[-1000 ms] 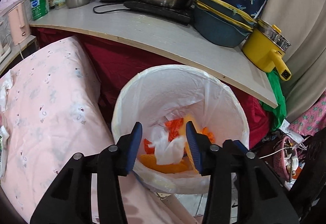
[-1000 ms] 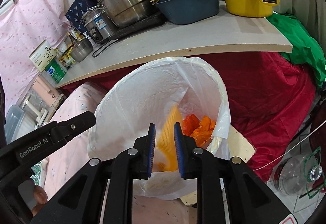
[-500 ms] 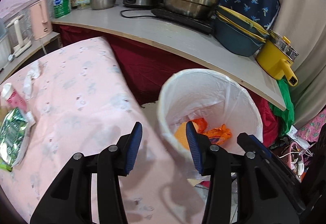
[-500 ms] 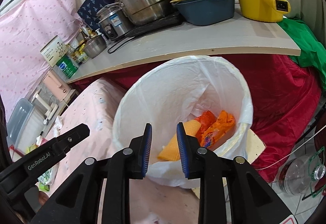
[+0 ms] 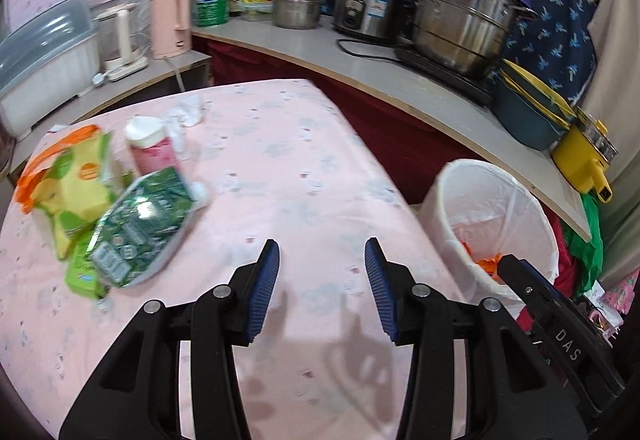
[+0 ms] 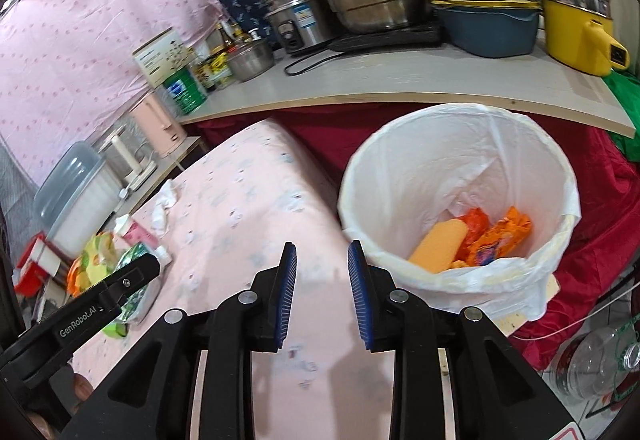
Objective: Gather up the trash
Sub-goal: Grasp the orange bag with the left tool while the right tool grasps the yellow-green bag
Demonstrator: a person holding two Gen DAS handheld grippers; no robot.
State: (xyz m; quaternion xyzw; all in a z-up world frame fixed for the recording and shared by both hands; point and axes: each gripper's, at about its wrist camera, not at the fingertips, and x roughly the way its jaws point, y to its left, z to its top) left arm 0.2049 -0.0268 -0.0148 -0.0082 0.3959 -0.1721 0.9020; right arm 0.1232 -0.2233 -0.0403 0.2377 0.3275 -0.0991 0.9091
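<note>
A white-lined bin (image 6: pixel 400 128) stands beside the pink-clothed table (image 5: pixel 280 160). In it lie orange wrappers (image 6: pixel 496 236) and a yellow-orange piece (image 6: pixel 436 244). On the table's left lie a green packet (image 5: pixel 136 228), a yellow-green packet (image 5: pixel 72 184), a pink bottle with a white cap (image 5: pixel 150 148) and a crumpled white tissue (image 5: pixel 186 112). My left gripper (image 5: pixel 322 252) hangs open over bare cloth, right of the packets, with nothing between its fingers. My right gripper (image 6: pixel 322 252) is open and empty over the table's edge, just left of the bin (image 5: pixel 452 200).
A curved counter (image 6: pixel 400 80) behind carries steel pots (image 5: pixel 460 24), a rice cooker, blue basins (image 6: pixel 488 28), a yellow pot (image 6: pixel 576 28) and a pink kettle (image 5: pixel 170 20). A plastic box (image 5: pixel 44 52) stands far left. A clear bottle (image 6: pixel 596 360) lies on the floor by the red drape.
Both grippers swung left from above the bin to over the pink table. The yellow-orange piece once by the right jaws now lies in the bin. The right jaws widened slightly.
</note>
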